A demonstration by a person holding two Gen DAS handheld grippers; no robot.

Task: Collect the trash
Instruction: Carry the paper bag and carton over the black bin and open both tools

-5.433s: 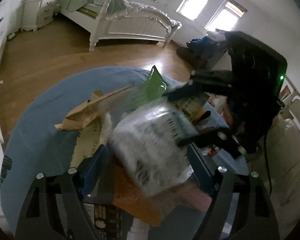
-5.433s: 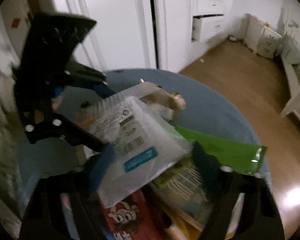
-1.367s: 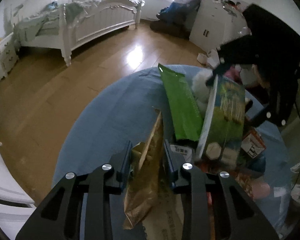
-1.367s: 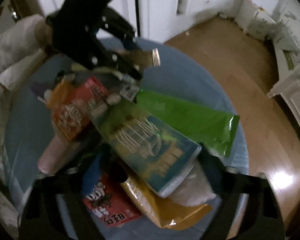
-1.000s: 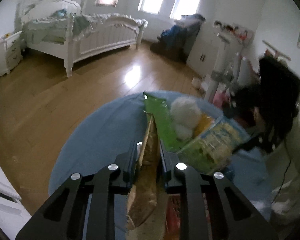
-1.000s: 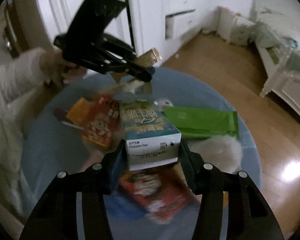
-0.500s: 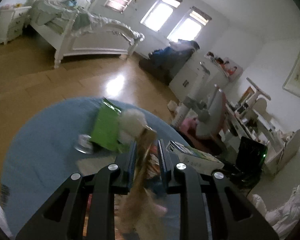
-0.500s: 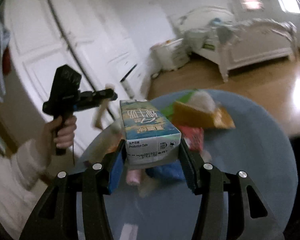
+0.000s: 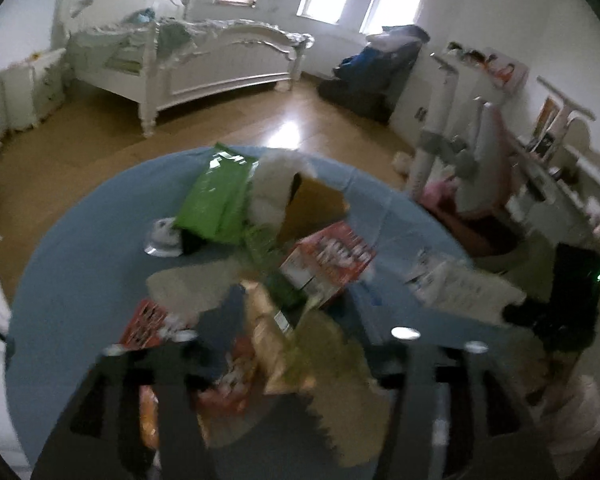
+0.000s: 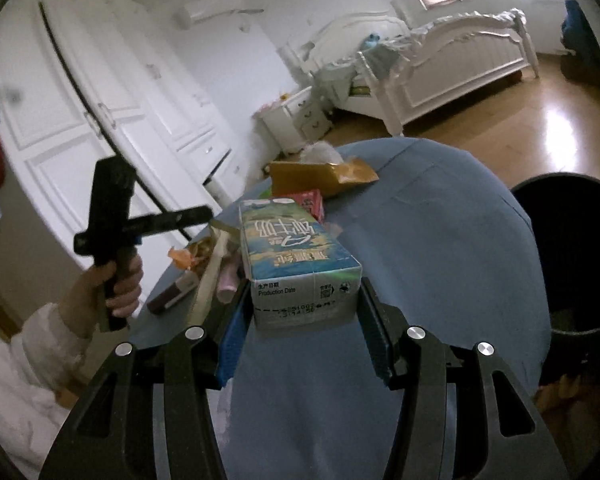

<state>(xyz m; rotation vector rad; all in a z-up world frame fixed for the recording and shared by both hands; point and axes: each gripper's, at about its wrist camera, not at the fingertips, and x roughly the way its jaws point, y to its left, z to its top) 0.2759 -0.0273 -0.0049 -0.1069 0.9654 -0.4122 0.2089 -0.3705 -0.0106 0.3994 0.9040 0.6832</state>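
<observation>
My right gripper [image 10: 304,300] is shut on a green-and-blue milk carton [image 10: 296,256] and holds it above the round blue table [image 10: 440,240]. In the left wrist view, which is blurred, my left gripper [image 9: 296,344] stands wide open; a brown paper wrapper [image 9: 340,372] lies loose between its fingers. In the right wrist view the left gripper [image 10: 204,214] is seen from the side over the wrapper [image 10: 210,276]. A pile of trash lies on the table: a green bag [image 9: 220,196], a red box [image 9: 328,260], a yellow bag [image 9: 312,200], white fluff [image 9: 272,184].
A black trash bin [image 10: 572,256] stands beside the table at the right in the right wrist view. White wardrobe doors [image 10: 80,128] rise behind the left gripper. A white bed [image 9: 188,60] and wooden floor [image 9: 80,144] lie beyond the table.
My left gripper has opened and let go of the brown wrapper, which has dropped toward the pile. My right gripper still holds the carton and has swung so the bin shows at the right.
</observation>
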